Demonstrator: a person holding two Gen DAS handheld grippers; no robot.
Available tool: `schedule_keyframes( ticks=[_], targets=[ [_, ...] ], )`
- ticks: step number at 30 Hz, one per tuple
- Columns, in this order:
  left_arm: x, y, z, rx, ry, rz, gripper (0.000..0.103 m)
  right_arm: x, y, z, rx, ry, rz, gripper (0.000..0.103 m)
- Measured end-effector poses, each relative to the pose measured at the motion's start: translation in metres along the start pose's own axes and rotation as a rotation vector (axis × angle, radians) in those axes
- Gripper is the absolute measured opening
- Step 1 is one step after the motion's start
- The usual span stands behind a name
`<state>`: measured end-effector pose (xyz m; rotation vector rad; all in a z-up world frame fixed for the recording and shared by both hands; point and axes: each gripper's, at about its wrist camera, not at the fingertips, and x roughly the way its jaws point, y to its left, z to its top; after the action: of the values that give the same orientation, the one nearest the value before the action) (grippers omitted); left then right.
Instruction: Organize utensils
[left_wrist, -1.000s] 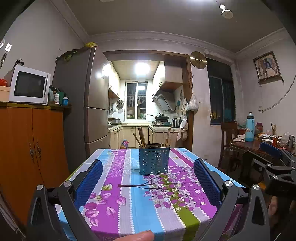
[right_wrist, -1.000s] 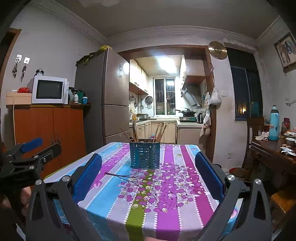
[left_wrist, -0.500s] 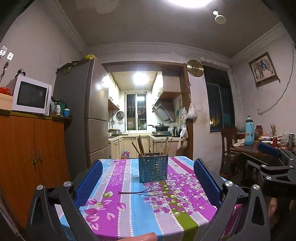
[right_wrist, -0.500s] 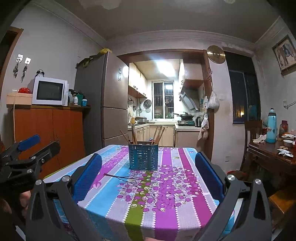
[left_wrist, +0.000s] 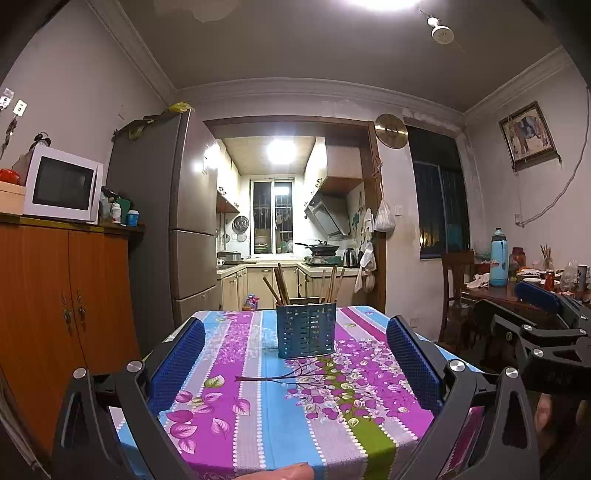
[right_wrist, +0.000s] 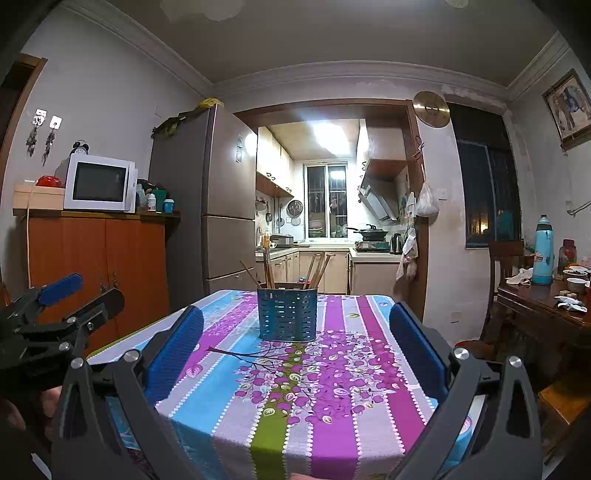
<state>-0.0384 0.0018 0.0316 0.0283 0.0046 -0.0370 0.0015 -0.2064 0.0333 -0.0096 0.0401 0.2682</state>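
One striped floral tablecloth (left_wrist: 280, 413); kitchen (left_wrist: 280, 221) beyond.

Right tongs (right_wrist: 295, 347) gape empty above the tablecloth (right_wrist: 332, 387), facing the blue chopstick holder (right_wrist: 287, 314).

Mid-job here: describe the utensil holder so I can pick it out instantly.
Find the table with the purple and blue floral cloth. The utensil holder stands alone near its middle: a blue slotted tub with wooden chopsticks sticking up, the only upright object on that cloth.
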Motion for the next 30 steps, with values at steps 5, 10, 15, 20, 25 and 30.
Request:
schedule_keyframes(
  ticks=[5, 10, 15, 20, 25, 30],
  targets=[
    [0.0022, -0.0002, -0.0002, 0.001, 0.004, 0.004, 0.098, 0.0005, 0.0000, 0.0006, -0.001, -0.001, 0.002, 0.097],
    [0.0034, 0.0001, -0.0005, 0.001, 0.006, 0.002, 0.098, 0.0011, 0.0005, 0.0013, -0.006, 0.004, 0.005, 0.097],
    [0.0057, 0.0002, -0.0029, 0.000, 0.012, 0.006, 0.098, 0.0024, 0.0012, 0.0016, -0.011, 0.007, 0.010, 0.097],
    [0.0081, 0.0002, -0.0056, -0.002, 0.019, 0.010, 0.098, 0.0026, 0.0017, 0.0011, -0.012, 0.009, 0.010, 0.097],
    [0.0089, 0.0007, -0.0055, -0.002, 0.019, 0.011, 0.098, 0.0038, 0.0020, 0.0021, -0.014, 0.014, 0.011, 0.097],
    [0.0093, 0.0011, -0.0053, -0.003, 0.020, 0.012, 0.098, 0.0042, 0.0023, 0.0018, -0.014, 0.014, 0.011, 0.097]
  ],
)
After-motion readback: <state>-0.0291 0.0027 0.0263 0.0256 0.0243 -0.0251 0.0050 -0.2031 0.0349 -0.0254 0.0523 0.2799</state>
